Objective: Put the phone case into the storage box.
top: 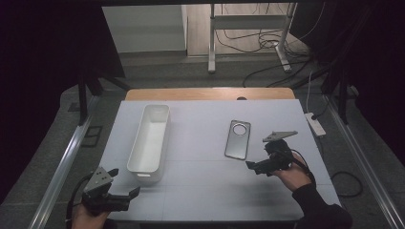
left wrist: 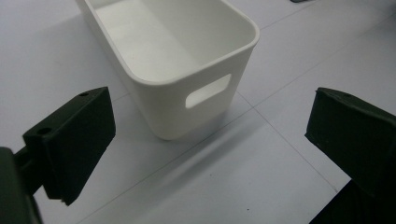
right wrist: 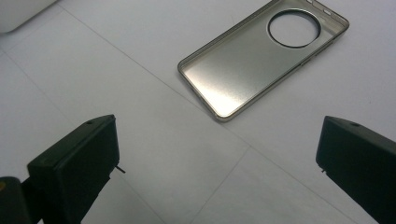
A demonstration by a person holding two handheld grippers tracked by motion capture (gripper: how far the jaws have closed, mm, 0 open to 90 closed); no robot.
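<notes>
Table (top: 200, 191): white top, faint grid lines, a wooden strip showing along the far edge.

Bin (top: 149, 142): long, white, empty, on the left half of the table. Its long axis runs near-to-far, leaning slightly right at the far end. A handle slot is cut in the near end wall, seen in the left gripper view (left wrist: 208, 91).

Phone case (top: 238, 139): grey metallic shell with a round camera hole at the far end, lying open side up on the right half of the table, well apart from the bin. Its long axis also runs roughly near-to-far. In the right gripper view (right wrist: 252, 70) it lies ahead of the jaws and a little right of centre, its near short end closest.

Left gripper (top: 125, 194): at the near left corner, jaws spread wide, holding nothing. It points toward the bin's near end, which sits just beyond the fingertips.

Right gripper (top: 251, 166): near the table's right side, jaws spread wide, empty. It sits just near and right of the case, not touching.

Judgement: the right gripper is clearly the nearer one to the case. Jaws appear set across the case's short width, so a forward reach along its long axis looks feasible. The case lies flat, so grip on its thin rim may be marginal. The bin lies to the left of the case.
</notes>
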